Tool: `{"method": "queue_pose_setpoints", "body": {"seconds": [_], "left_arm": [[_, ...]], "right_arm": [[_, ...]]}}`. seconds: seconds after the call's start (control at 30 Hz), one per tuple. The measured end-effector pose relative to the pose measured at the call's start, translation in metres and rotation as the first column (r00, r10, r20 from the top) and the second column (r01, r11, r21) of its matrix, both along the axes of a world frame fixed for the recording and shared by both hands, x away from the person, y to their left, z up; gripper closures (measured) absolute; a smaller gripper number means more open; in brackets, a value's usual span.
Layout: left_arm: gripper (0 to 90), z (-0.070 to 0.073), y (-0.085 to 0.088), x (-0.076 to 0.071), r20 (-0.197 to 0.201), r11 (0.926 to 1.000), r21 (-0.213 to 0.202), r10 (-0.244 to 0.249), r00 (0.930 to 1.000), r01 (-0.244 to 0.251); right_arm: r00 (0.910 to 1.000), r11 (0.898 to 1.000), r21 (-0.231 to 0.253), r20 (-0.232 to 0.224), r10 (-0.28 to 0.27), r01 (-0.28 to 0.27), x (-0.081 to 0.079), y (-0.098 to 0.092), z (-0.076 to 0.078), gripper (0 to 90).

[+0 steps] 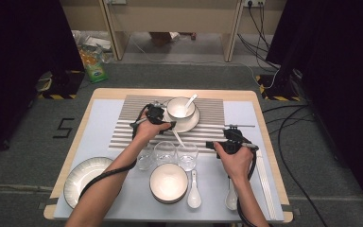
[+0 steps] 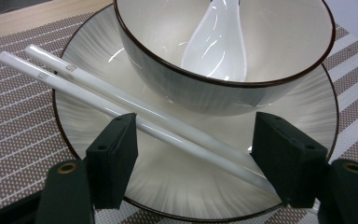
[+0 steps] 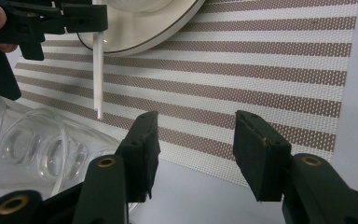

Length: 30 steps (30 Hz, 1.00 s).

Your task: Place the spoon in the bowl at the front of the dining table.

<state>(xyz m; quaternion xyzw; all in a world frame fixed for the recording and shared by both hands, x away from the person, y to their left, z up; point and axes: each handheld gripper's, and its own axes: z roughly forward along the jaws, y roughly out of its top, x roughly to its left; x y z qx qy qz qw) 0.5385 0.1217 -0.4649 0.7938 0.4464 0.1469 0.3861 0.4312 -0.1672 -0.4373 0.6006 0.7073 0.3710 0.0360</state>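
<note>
White chopsticks (image 2: 135, 112) lay as a pair across the near rim of a plate (image 2: 88, 51), which sat on the striped placemat (image 1: 132, 130) toward the table's far edge. Their thin ends reached out past the plate's rim over the mat, as the right gripper view showed (image 3: 98, 70). On the plate stood a dark-rimmed bowl (image 2: 168, 79) with a white spoon (image 2: 216, 44) resting inside it.

The left gripper (image 2: 196, 149) stood at the plate with its jaws wide, one on each side of the chopsticks. Whether the pads touched the sticks could not be told, though no squeeze showed.

The right gripper (image 3: 193, 154) hung over the right part of the placemat, near the table's right edge, its jaws apart with nothing between them.

Three clear glasses (image 1: 166, 152) stood in a row just off the mat's near edge. Closer to the table's near edge sat a second bowl (image 1: 168, 182), with two more spoons (image 1: 194, 191) to its right, and a large plate (image 1: 82, 177) lay at the near left corner.
</note>
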Motion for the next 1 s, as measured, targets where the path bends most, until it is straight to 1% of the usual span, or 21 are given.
{"method": "queue_pose_setpoints", "body": {"seconds": [0.1,0.27,0.6,1.0], "left_arm": [[31.7,-0.001,0.001,0.0,-0.006,0.9999,-0.01,0.003,1.0,-0.003],[32.8,-0.001,0.003,0.001,-0.007,1.0,-0.008,0.005,1.0,-0.005],[35.3,0.0,0.007,0.004,-0.013,0.9999,0.002,0.011,0.9999,-0.011],[41.9,0.001,0.012,0.007,-0.014,0.9998,0.013,0.013,0.9998,-0.013]], "right_arm": [[1.0,1.0,-0.001,-0.002,0.002,-0.002,0.0,0.0,-0.001,51.0],[1.0,1.0,0.001,-0.003,0.003,-0.003,0.0,0.0,-0.001,51.0],[0.9999,1.0,0.0,-0.01,0.005,-0.005,0.001,0.001,-0.002,51.1],[0.9998,1.0,0.006,-0.015,0.01,-0.01,0.001,0.001,-0.004,51.2]]}}
